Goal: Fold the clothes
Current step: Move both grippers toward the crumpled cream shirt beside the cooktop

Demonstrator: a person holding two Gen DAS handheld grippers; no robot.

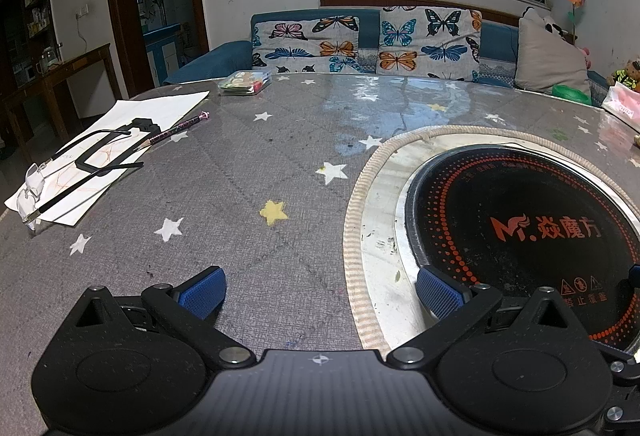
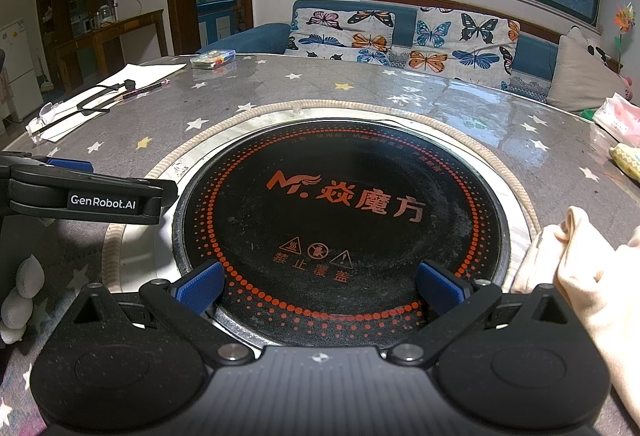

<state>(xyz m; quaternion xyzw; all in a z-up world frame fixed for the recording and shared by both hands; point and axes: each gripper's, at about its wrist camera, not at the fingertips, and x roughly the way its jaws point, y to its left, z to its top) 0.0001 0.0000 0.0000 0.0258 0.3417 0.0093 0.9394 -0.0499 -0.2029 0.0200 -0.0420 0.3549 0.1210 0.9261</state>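
A cream-coloured garment (image 2: pixel 588 276) lies crumpled on the table at the right edge of the right wrist view, just right of my right gripper (image 2: pixel 320 286). That gripper is open and empty, hovering over the near rim of the black induction cooktop (image 2: pixel 340 212). My left gripper (image 1: pixel 320 294) is open and empty above the grey star-patterned tablecloth (image 1: pixel 240 176), left of the cooktop (image 1: pixel 520 236). It also shows from the side in the right wrist view (image 2: pixel 80 196). The garment is not visible in the left wrist view.
Glasses (image 1: pixel 60 172), a pencil (image 1: pixel 172 132) and white paper (image 1: pixel 120 140) lie at the table's far left. A small plastic box (image 1: pixel 245 82) sits at the far edge. A butterfly-print sofa (image 1: pixel 368 40) stands behind the table. Pink and yellow packets (image 2: pixel 620 128) lie at the right.
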